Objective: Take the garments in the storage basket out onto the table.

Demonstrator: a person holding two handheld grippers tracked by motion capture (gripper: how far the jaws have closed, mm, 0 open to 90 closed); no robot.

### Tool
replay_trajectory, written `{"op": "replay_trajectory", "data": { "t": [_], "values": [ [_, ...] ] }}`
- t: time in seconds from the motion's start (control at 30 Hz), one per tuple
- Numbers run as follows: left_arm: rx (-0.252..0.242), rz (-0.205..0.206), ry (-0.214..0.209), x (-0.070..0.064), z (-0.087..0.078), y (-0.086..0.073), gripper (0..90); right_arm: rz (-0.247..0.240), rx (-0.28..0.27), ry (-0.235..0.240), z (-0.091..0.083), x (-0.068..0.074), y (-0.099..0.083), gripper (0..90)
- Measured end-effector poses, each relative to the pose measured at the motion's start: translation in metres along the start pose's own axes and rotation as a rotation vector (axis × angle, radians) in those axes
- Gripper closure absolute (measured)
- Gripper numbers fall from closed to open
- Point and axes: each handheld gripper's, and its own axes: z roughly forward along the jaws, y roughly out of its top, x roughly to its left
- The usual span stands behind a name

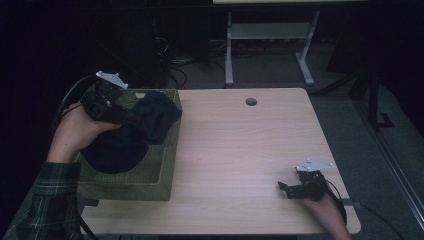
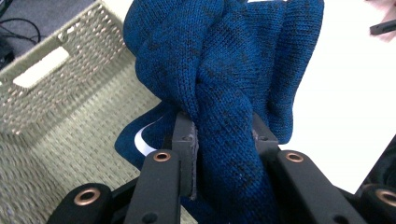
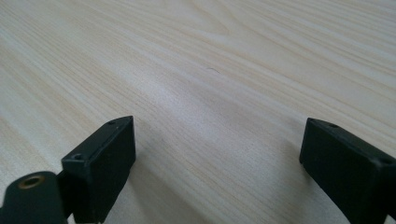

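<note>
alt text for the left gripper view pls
The left gripper has its two black jaws shut on a fold of blue knitted garment, held up over a woven basket. A white tag shows on the cloth lying in the basket.

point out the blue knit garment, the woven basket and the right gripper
blue knit garment point(image 2: 224, 70), left gripper view, on the bunched fold above the jaws
woven basket point(image 1: 167, 162), high view, on its right wall
right gripper point(image 1: 283, 187), high view, between its jaw tips

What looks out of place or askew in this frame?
Nothing is damaged or spilled. The blue knit garment hangs bunched from the left gripper, partly over the basket rim. The right gripper rests open on the bare table.
</note>
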Motion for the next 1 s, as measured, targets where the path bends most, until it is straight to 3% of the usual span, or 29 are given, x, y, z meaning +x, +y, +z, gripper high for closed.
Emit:
{"op": "replay_trajectory", "data": {
  "t": [0.27, 0.67, 0.83, 1.0],
  "values": [
    [-0.011, 0.036, -0.055, -0.008, 0.0, 0.019, 70.6, 0.0, -0.001, 0.0, 0.0, 0.0, 0.0, 10.2],
    [-0.026, 0.096, -0.084, -0.029, -0.002, 0.056, 71.0, 0.0, -0.001, 0.0, 0.0, 0.0, 0.0, 10.2],
    [-0.05, 0.117, -0.124, -0.04, 0.002, 0.07, 71.1, 0.0, -0.001, 0.0, 0.0, 0.0, 0.0, 10.2],
    [-0.049, 0.137, -0.137, -0.049, 0.009, 0.081, 71.1, 0.0, -0.001, 0.0, 0.0, 0.0, 0.0, 10.2]
  ]
}}
